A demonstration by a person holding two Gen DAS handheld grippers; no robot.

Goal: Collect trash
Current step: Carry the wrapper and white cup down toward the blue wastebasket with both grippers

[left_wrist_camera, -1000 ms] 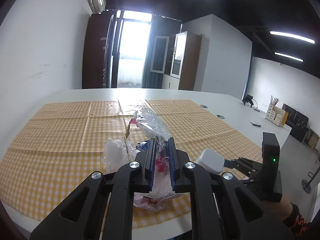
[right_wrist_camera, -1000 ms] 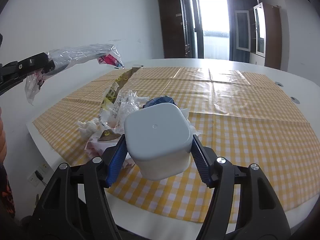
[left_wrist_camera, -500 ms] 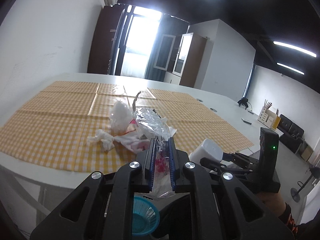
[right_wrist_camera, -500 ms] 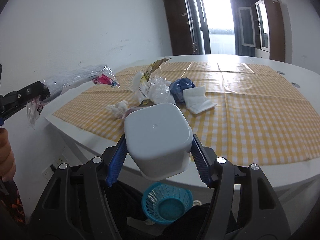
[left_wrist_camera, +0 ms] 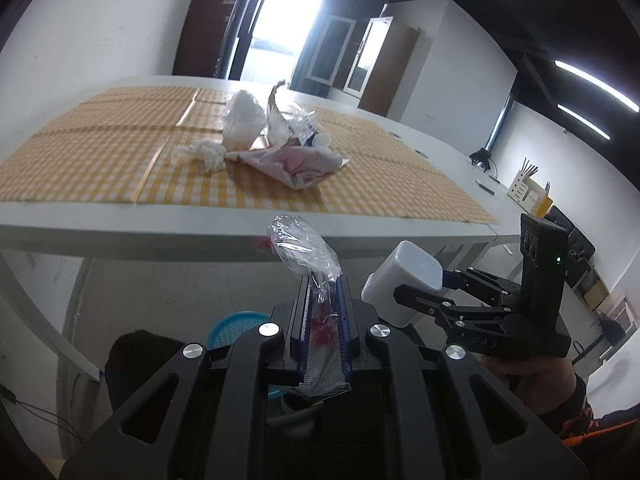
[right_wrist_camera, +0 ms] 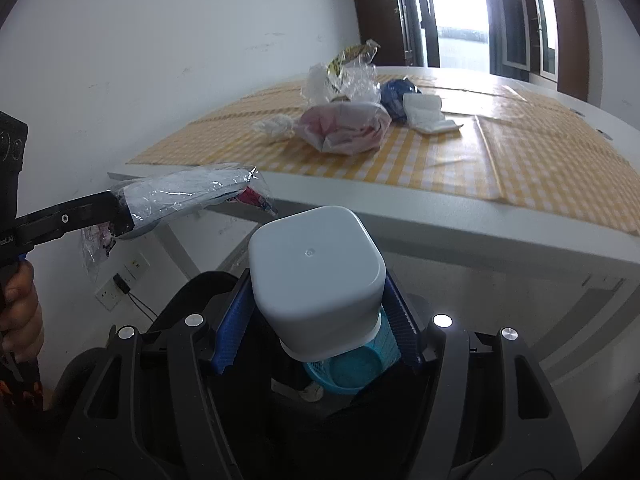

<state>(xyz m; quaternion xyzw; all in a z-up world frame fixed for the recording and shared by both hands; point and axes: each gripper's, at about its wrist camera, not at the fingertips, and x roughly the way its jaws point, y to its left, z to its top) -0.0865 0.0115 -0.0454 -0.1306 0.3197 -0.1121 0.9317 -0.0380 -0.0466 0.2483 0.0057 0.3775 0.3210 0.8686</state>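
Both my grippers carry trash, off the table edge.

My left gripper (left_wrist_camera: 323, 300) clamps a clear wrapper (left_wrist_camera: 304, 248); my right gripper (right_wrist_camera: 316, 320) grips a white tub (right_wrist_camera: 316, 276) — blue basket (right_wrist_camera: 348, 372) below.

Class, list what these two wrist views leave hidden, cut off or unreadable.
- Blue basket, right wrist view: mostly hidden behind the white container; contents not visible.
- Blue basket, left wrist view: left claw covers most of it.
- Clear wrapper: print unreadable.
- Trash pile: blurred, items overlap.

White table (left_wrist_camera: 120, 220) under checked cloth (left_wrist_camera: 100, 152)
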